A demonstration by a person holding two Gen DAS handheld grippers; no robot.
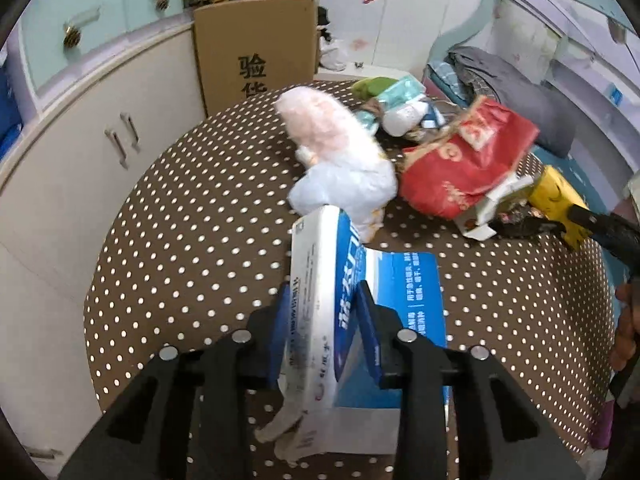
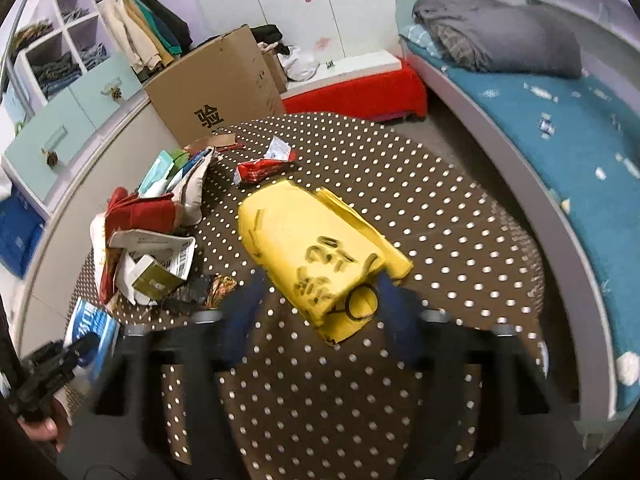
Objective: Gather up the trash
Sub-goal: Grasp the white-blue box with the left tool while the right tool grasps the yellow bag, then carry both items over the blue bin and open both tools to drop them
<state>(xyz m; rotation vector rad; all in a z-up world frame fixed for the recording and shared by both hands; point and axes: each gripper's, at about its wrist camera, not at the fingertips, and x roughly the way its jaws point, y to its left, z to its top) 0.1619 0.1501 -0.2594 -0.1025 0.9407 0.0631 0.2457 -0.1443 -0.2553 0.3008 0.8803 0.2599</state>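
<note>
My left gripper [image 1: 324,300] is shut on a blue and white carton [image 1: 332,280] and holds it over the brown polka-dot table [image 1: 180,240]. The carton also shows in the right wrist view [image 2: 94,322]. My right gripper [image 2: 320,292] is open, its blurred fingers on either side of the near end of a yellow bag [image 2: 316,240] with black writing, which lies on the table [image 2: 440,220]. The yellow bag shows at the right of the left wrist view [image 1: 556,196]. A white plastic bag [image 1: 344,176] and a red bag [image 1: 464,160] lie beyond the carton.
A trash pile lies on the table's left in the right wrist view: red bag [image 2: 140,212], torn white carton [image 2: 160,256], red wrapper [image 2: 260,170], teal packets [image 2: 160,172]. A cardboard box [image 2: 216,92] stands behind the table. A bed [image 2: 560,128] runs along the right, cabinets [image 1: 80,160] along the left.
</note>
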